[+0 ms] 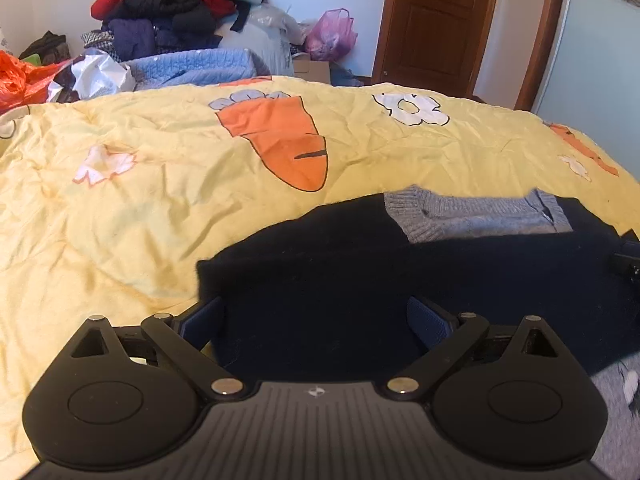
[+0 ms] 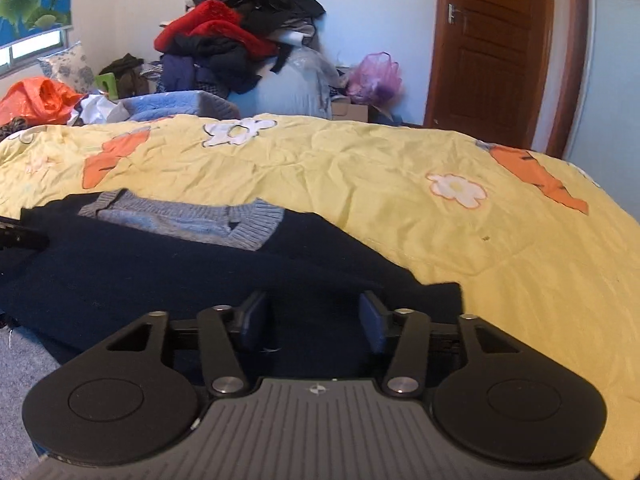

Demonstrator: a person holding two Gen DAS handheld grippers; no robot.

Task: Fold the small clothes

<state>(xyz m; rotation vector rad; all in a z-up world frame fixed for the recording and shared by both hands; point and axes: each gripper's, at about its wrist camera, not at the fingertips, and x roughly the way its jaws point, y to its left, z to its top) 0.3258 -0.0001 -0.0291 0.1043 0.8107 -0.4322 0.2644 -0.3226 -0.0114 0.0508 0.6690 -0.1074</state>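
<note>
A small dark navy sweater [image 1: 360, 272] with a grey knitted collar [image 1: 476, 216] lies flat on the yellow carrot-print quilt [image 1: 160, 184]. My left gripper [image 1: 316, 320] is open, its blue pads wide apart over the sweater's near left corner. In the right wrist view the same sweater [image 2: 180, 268] and its grey collar [image 2: 188, 218] show. My right gripper [image 2: 316, 328] is open, its pads either side of the sweater's near right edge. The tip of the other gripper shows at the far left [image 2: 20, 236].
A heap of red and dark clothes [image 2: 240, 44] stands behind the bed with a blue blanket [image 2: 172, 106], an orange bag [image 2: 36, 102] and a pink bag [image 2: 376, 76]. A brown door [image 2: 492, 48] is at the back right. Grey fabric [image 1: 620, 408] lies at the near edge.
</note>
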